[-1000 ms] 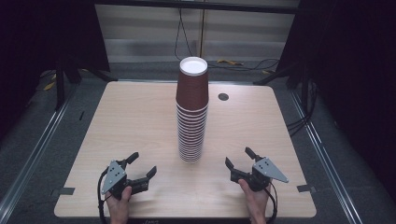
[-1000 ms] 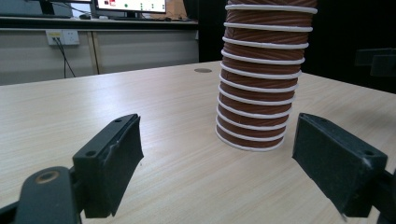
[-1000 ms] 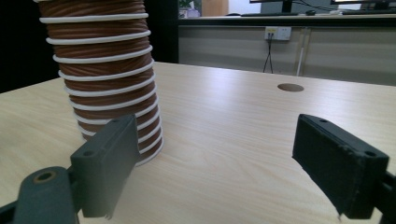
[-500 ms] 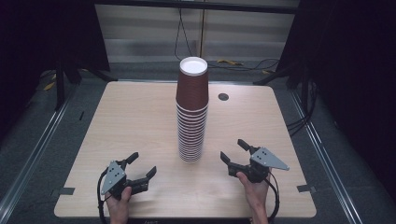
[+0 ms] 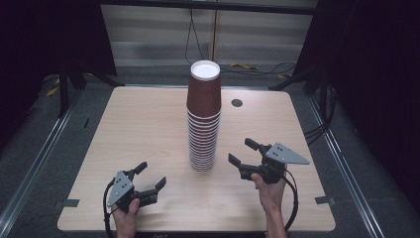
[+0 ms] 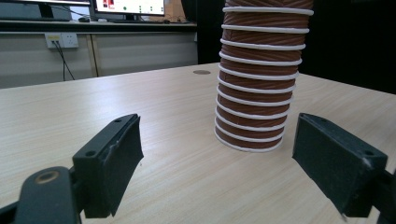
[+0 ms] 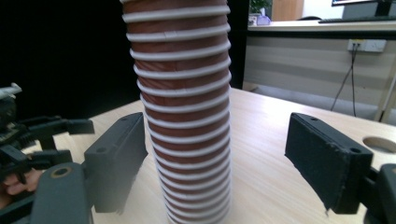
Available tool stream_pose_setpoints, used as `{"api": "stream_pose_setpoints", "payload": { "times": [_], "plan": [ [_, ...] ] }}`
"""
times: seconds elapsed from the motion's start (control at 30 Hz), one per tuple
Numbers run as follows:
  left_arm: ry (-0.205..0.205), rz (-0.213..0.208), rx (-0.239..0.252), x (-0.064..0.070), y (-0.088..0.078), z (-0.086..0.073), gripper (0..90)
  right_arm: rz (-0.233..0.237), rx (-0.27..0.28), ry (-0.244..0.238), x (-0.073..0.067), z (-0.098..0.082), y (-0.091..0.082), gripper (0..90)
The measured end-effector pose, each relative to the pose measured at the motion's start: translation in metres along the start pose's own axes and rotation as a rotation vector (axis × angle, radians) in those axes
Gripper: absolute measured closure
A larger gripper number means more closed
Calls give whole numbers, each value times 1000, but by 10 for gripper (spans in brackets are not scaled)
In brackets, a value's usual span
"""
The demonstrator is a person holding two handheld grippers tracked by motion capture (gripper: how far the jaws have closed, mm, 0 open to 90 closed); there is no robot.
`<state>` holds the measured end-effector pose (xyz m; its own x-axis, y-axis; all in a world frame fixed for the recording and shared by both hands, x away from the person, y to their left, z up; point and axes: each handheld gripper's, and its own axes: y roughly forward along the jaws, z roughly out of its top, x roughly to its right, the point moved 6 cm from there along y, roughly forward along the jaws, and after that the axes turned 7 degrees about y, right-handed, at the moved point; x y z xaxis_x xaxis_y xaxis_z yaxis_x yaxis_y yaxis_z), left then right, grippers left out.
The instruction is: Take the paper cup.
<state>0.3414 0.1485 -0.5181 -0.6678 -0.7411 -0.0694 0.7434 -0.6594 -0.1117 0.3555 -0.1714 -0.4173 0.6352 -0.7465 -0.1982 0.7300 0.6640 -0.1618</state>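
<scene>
Centrally on the wooden tabletop (image 5: 148,124): one tall stack of brown paper cups (image 5: 203,119), white rims, nested upside down, upright. My left gripper (image 5: 146,181): near the front edge, left of the stack and well apart from it, jaws spread wide, nothing between them. My right gripper (image 5: 243,152): just right of the stack's base, raised, jaws likewise wide apart, empty, aimed at the cups without touching. Round grommet hole (image 5: 236,103): behind the stack, to its right.

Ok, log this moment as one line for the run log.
left gripper: open, low on table | right gripper: open, raised, facing cup stack | cup stack: upright mid-table, untouched | held: nothing
</scene>
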Motion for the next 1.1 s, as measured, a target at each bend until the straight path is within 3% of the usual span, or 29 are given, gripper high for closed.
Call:
{"api": "stream_pose_setpoints", "payload": {
  "times": [0.23, 0.4, 0.67, 0.77, 1.0, 1.1],
  "plan": [
    [-7, -3, -1, 0, 0, 0, 155, 44, 10, 8, -3, 21, 3, 211],
    [-8, -5, 0, 0, 0, 0, 156, 69, -16, 0, -6, 35, 6, 209],
    [-2, -4, -1, -1, 0, 0, 155, 71, -39, -15, -6, 52, 12, 171],
    [-10, -1, -3, 0, 0, 0, 155, 124, -52, 5, -10, 59, 15, 193],
    [-9, -3, -1, -1, 0, 0, 155, 130, -63, -4, -14, 71, 18, 199],
    [-5, -5, -1, 0, 0, 0, 156, 163, -88, 9, -15, 74, 21, 212]
  ]
}}
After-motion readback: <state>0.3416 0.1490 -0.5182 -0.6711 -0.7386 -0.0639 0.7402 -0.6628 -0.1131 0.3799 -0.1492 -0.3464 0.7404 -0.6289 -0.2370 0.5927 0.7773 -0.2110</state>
